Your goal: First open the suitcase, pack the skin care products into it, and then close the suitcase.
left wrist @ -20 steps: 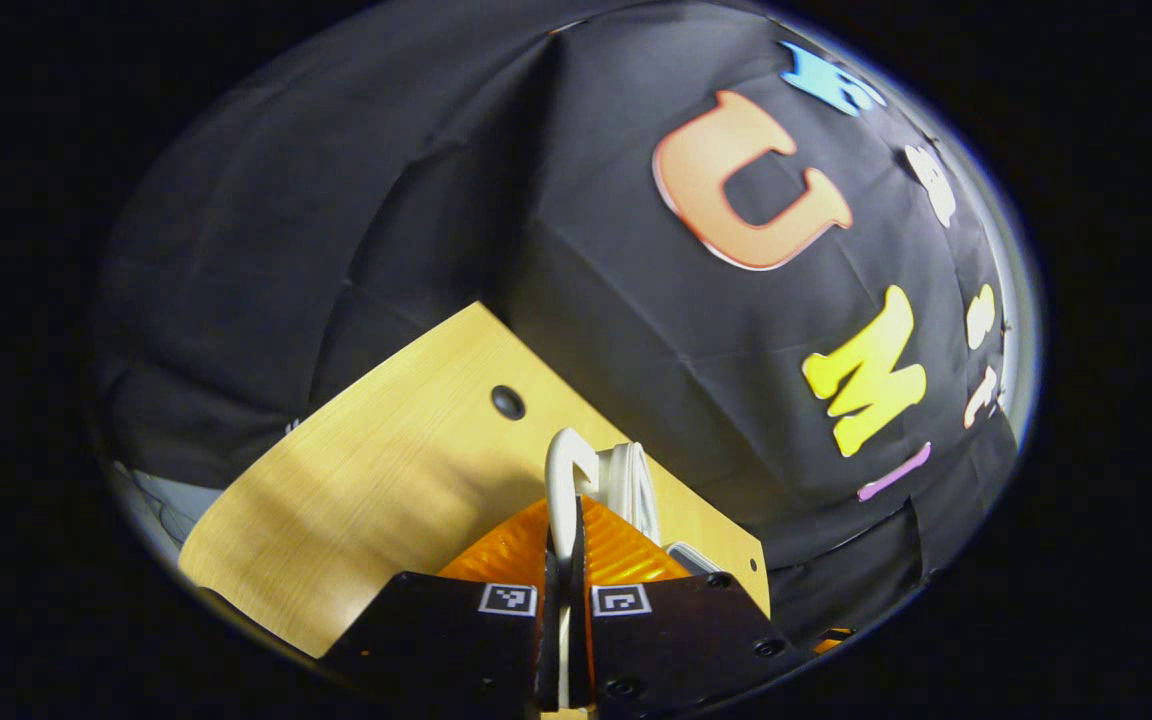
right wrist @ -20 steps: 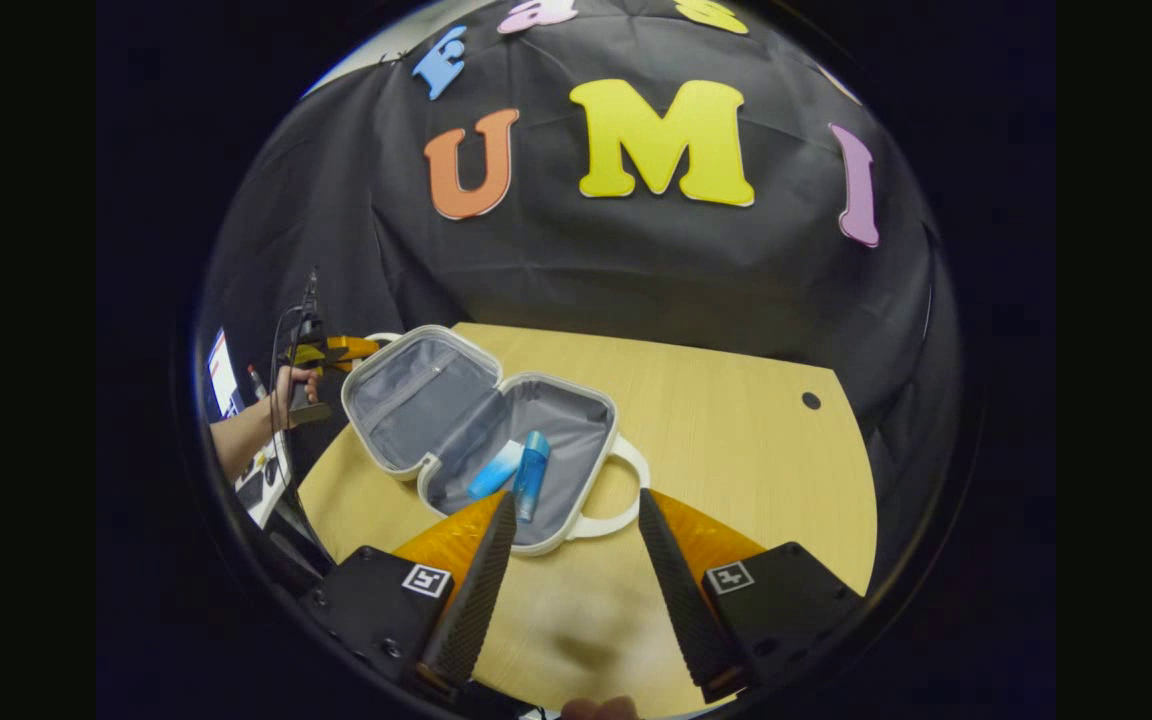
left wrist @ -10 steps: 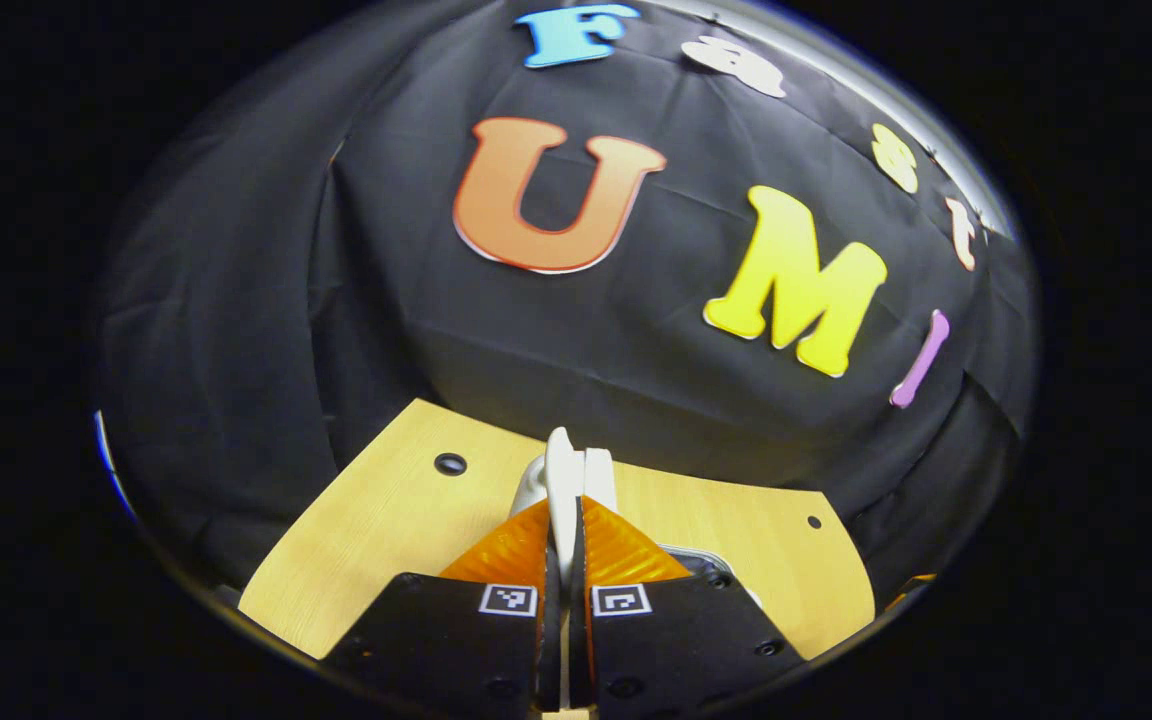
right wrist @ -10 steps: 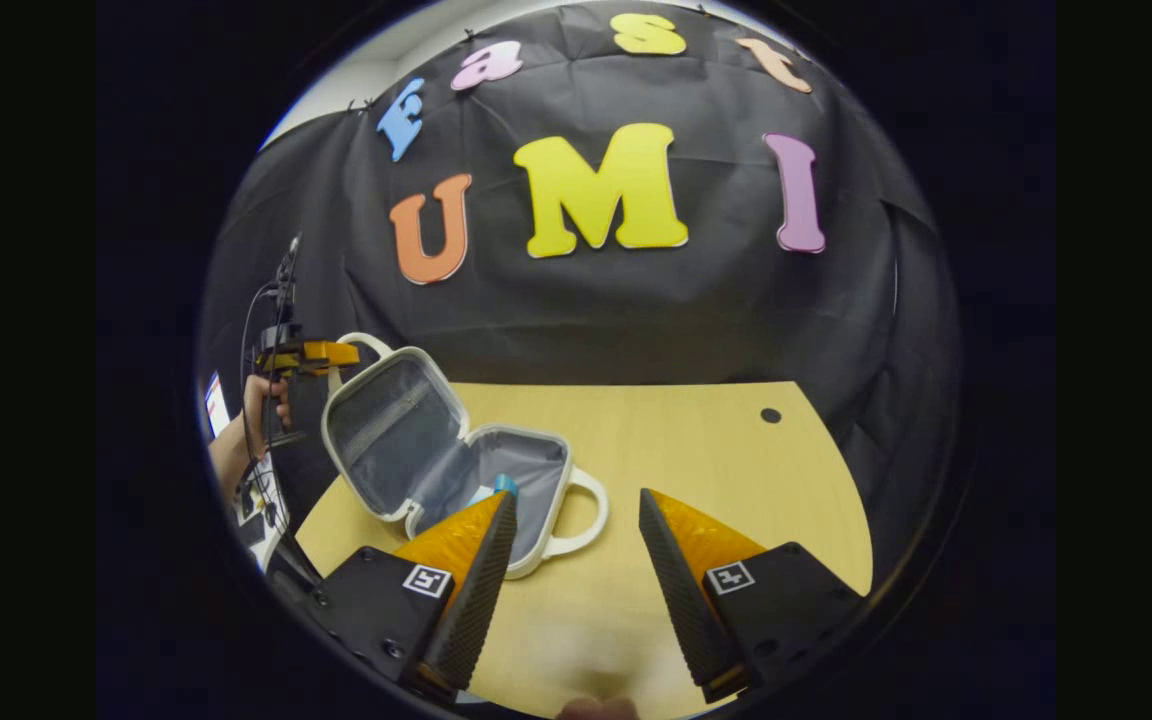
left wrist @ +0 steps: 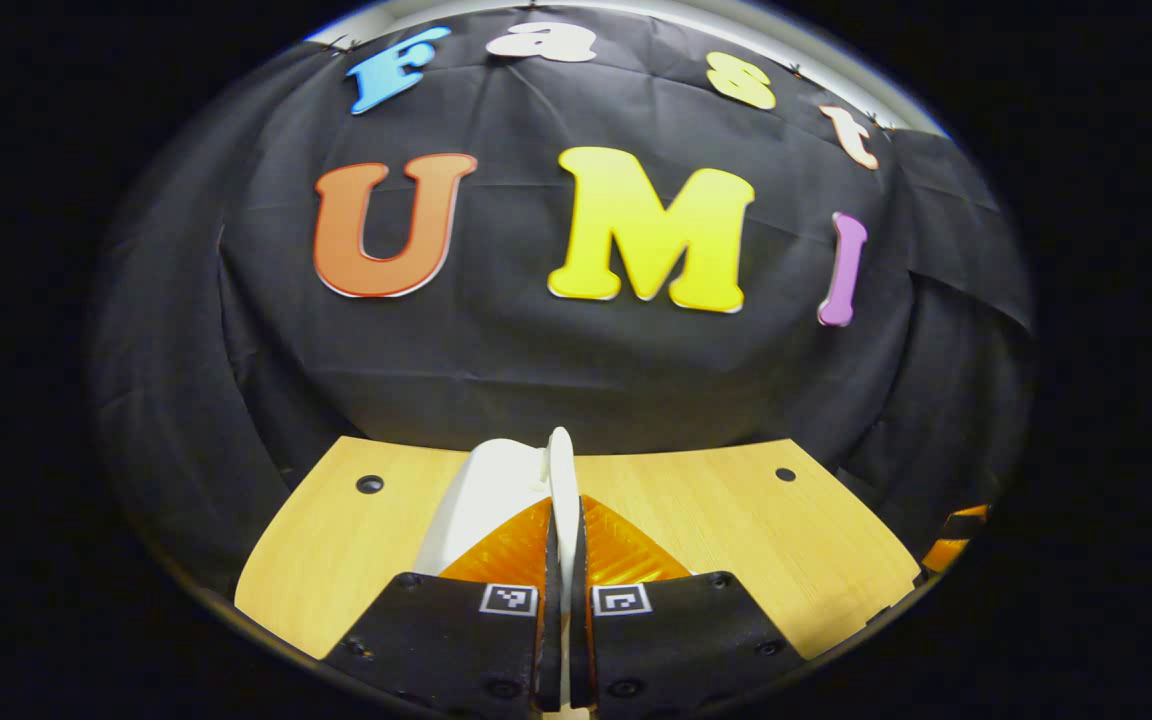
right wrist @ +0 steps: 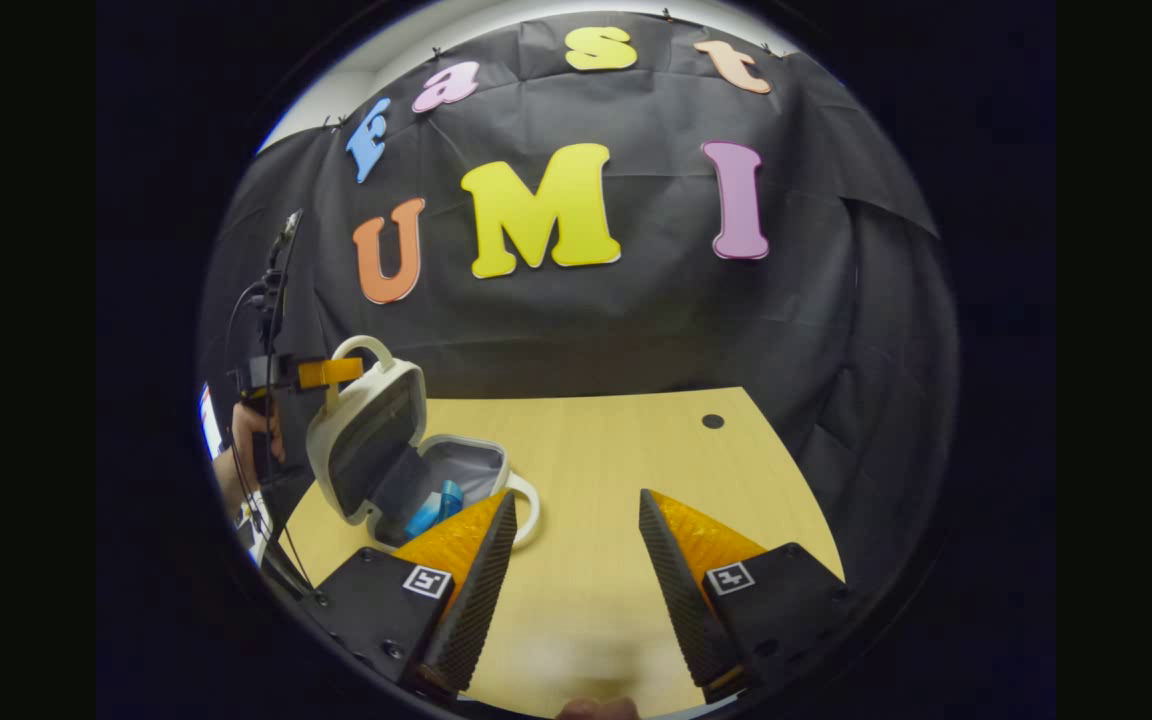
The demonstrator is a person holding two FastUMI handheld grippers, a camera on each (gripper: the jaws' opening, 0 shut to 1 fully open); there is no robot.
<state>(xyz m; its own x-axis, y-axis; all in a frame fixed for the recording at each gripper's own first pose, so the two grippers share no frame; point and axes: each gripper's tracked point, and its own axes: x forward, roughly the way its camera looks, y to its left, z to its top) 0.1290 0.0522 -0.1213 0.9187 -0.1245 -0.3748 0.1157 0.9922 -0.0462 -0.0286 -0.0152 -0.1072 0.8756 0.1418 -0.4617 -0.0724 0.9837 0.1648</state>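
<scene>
Left gripper view: we saw the left tool (left wrist: pixel 562 560) with its two fingers pressed together on the thin white handle (left wrist: pixel 561 470) of the suitcase lid (left wrist: pixel 481 500). The white shell of the lid stood just left of the fingers, above the wooden bench (left wrist: pixel 736 530). The inside of the suitcase we could not see from here.

Right gripper view: the right tool (right wrist: pixel 576 545) was spread wide, nothing between the fingers, and it hovered over a bare part of the bench (right wrist: pixel 616 450). Farther off at the left, the suitcase (right wrist: pixel 406 470) lay on the bench w/ its lid (right wrist: pixel 361 440) raised approx. half way, tilted over the base. The left tool (right wrist: pixel 331 373) held the lid by the top handle (right wrist: pixel 361 348), and a hand (right wrist: pixel 246 430) held this tool. In the base lay the skin care products (right wrist: pixel 436 505), blue tubes; if two or more, we could not tell.

Progress, as we judged it: opening was done and packing looked done, since no product lay on the bench. Closing was in hand but not finished: the lid had to go fully down on the base, and maybe to be pressed shut. The risk we saw was a tube caught under the lid edge.
</scene>
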